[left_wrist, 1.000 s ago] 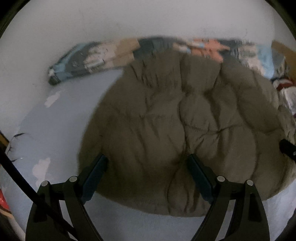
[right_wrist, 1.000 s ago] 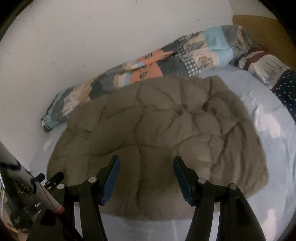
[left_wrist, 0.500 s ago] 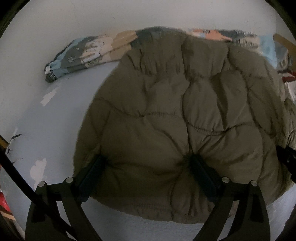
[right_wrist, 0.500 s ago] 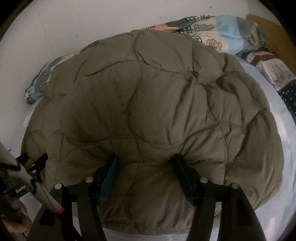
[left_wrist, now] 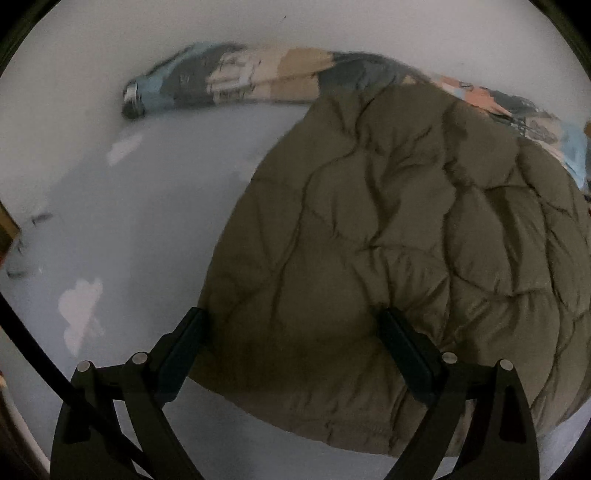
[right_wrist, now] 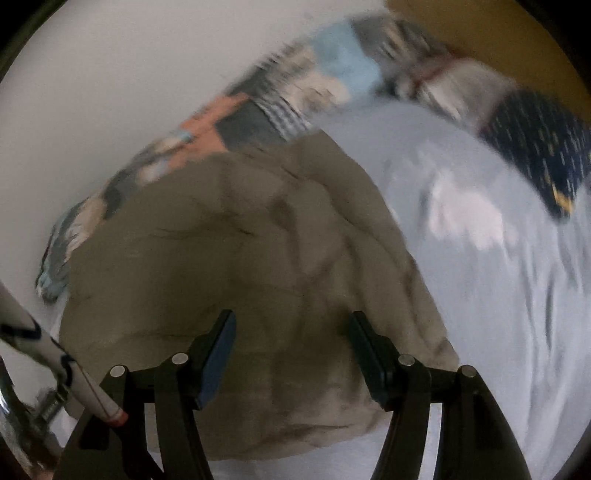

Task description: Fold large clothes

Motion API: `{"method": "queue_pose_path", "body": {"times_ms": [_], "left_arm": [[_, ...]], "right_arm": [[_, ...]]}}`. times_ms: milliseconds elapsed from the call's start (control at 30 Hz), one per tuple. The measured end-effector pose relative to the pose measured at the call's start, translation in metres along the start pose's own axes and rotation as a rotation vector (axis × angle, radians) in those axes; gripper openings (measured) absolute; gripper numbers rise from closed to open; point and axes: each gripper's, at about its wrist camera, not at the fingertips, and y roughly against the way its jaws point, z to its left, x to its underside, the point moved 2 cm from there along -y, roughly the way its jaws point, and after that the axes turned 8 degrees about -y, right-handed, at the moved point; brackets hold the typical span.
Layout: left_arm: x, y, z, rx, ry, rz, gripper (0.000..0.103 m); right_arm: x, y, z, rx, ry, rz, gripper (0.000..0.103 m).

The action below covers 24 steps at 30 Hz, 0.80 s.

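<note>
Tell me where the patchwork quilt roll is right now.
The patchwork quilt roll lies along the white wall at the far edge of the bed sheet, just behind the olive quilted jacket; the right wrist view shows it upper centre.

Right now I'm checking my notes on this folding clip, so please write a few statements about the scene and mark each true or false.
1. The olive quilted jacket lies on a pale blue sheet. True.
2. The left hand-held gripper is shut. False: its jaws stand wide apart over the jacket's near edge.
3. A patchwork blanket runs along the white wall behind the jacket. True.
4. The right hand-held gripper clamps a fold of jacket. False: it is open, jaws apart above the fabric.
5. The jacket is bright red. False: it is olive-brown.
</note>
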Motion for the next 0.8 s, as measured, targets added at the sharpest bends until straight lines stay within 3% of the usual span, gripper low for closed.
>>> {"method": "queue_pose_path", "body": {"times_ms": [67,200,300,367,433,533,633,800], "left_arm": [[-0.001,-0.002,0.002,0.000,-0.002,0.011,0.096],[-0.001,0.004,-0.005,-0.055,-0.038,-0.014,0.097],[-0.003,0.029,-0.022,-0.117,-0.095,-0.116,0.096],[-0.003,0.052,-0.042,-0.121,-0.167,-0.224,0.096],[0.002,0.062,-0.063,-0.088,-0.237,-0.275,0.096],[0.014,0.061,-0.095,-0.035,-0.351,-0.270,0.096],[0.024,0.052,-0.113,-0.078,-0.438,-0.258,0.096],[0.024,0.039,-0.103,-0.013,-0.385,-0.171,0.096]], "right_arm": [[0.004,-0.016,-0.011,-0.010,-0.047,0.075,0.068],[0.008,-0.019,-0.012,0.000,-0.043,0.097,0.069],[0.008,-0.015,-0.010,0.020,-0.041,0.085,0.069],[0.007,-0.004,0.000,0.041,-0.016,0.032,0.069],[0.010,0.009,0.020,0.018,0.035,-0.025,0.069],[0.023,0.018,0.055,-0.057,0.164,-0.046,0.069],[0.040,0.017,0.077,-0.095,0.242,-0.023,0.069],[0.058,-0.014,0.086,-0.010,0.321,0.042,0.075]]}}
